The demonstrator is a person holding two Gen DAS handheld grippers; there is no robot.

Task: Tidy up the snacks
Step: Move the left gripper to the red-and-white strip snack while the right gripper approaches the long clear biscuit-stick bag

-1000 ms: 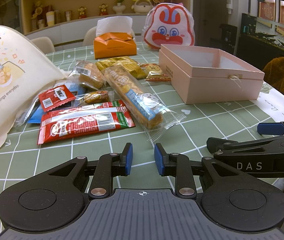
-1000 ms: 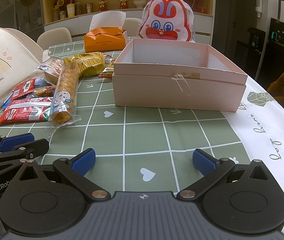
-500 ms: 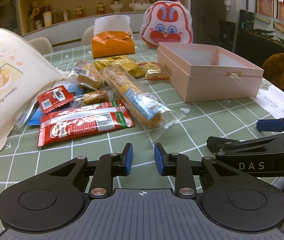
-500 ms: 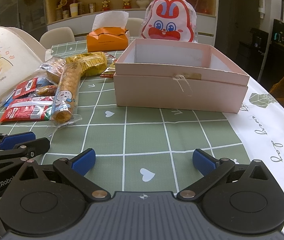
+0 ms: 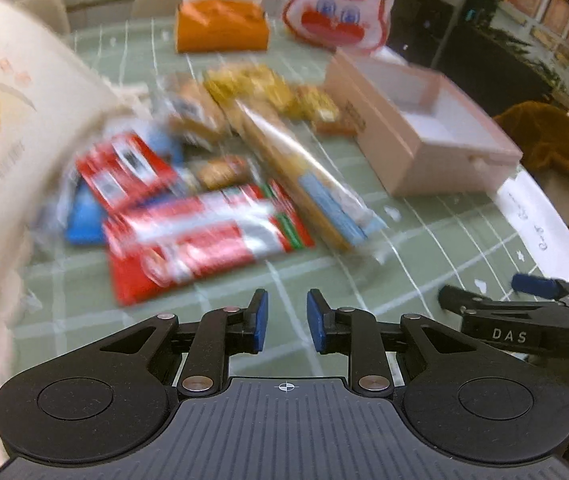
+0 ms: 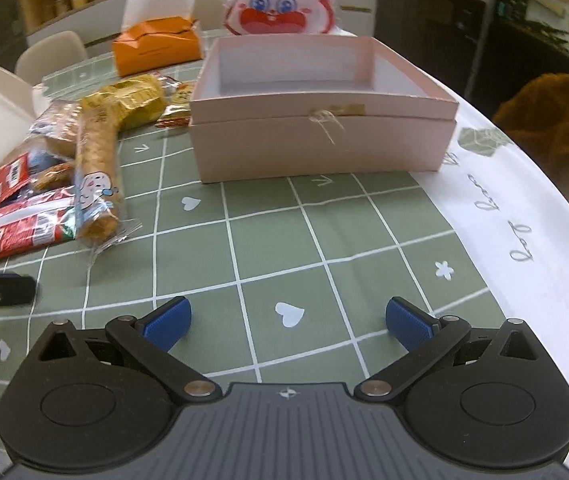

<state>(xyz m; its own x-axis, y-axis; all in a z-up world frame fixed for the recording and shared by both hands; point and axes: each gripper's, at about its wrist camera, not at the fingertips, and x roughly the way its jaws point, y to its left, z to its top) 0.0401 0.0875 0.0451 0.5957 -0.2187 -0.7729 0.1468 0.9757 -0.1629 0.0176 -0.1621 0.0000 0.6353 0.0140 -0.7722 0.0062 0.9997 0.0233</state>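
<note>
A pile of snacks lies on the green checked tablecloth: a long red wrapper (image 5: 204,240) (image 6: 24,228), a long biscuit pack (image 5: 308,184) (image 6: 96,168), a small red packet (image 5: 124,168), a blue packet (image 5: 82,220) and yellow packs (image 5: 252,80) (image 6: 132,100). To their right stands an open pink box (image 5: 424,148) (image 6: 324,148), with nothing visible inside. My left gripper (image 5: 286,316) hovers just short of the red wrapper. Its jaws are closing to a narrow gap with nothing between them. My right gripper (image 6: 288,320) stands wide open over bare cloth in front of the box.
A cream printed cloth bag (image 5: 12,120) fills the left side. An orange tissue box (image 5: 220,28) (image 6: 156,48) and a rabbit-face bag (image 5: 336,12) (image 6: 280,0) stand at the back. The table's white border (image 6: 524,220) curves along the right, with a brown fuzzy seat (image 6: 552,120) beyond.
The left gripper has swung forward and tipped down toward the snack pile, so its view is blurred. The right gripper has tilted down and rolled a little, staying in place.
</note>
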